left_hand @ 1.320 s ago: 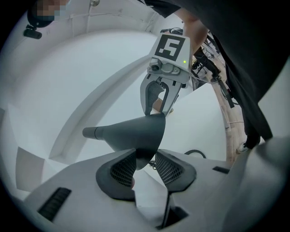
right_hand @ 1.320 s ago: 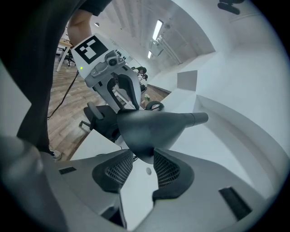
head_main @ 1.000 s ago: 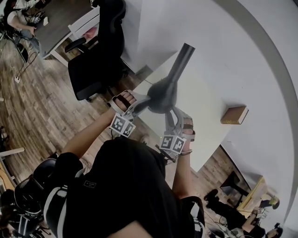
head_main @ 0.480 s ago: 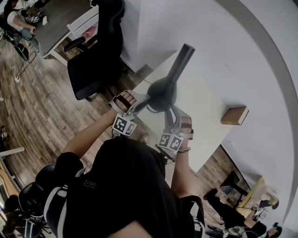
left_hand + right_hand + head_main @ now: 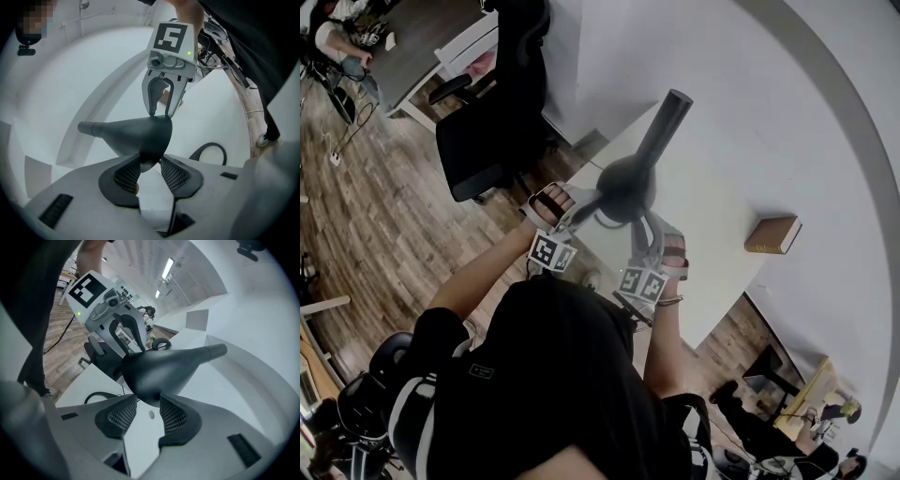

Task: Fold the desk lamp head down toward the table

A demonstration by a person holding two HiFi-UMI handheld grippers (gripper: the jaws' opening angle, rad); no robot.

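Observation:
The desk lamp head (image 5: 626, 187) is a dark grey cone with a tubular neck (image 5: 666, 122) and hangs over the white desk (image 5: 712, 206). My left gripper (image 5: 584, 206) grips its wide rim from the left, and my right gripper (image 5: 643, 223) grips the rim from the near right. In the left gripper view the lamp head (image 5: 136, 133) sits between the left gripper (image 5: 149, 166) pads, with the right gripper (image 5: 159, 111) opposite. In the right gripper view the lamp head (image 5: 161, 366) is wedged between the right gripper (image 5: 147, 411) pads, with the left gripper (image 5: 133, 344) across. The lamp's arm and base are hidden.
A brown book (image 5: 772, 232) lies on the desk by the white wall. A black cable (image 5: 208, 149) loops on the desktop. A black office chair (image 5: 492, 112) stands left of the desk on the wooden floor. A person (image 5: 328, 37) sits at a far desk.

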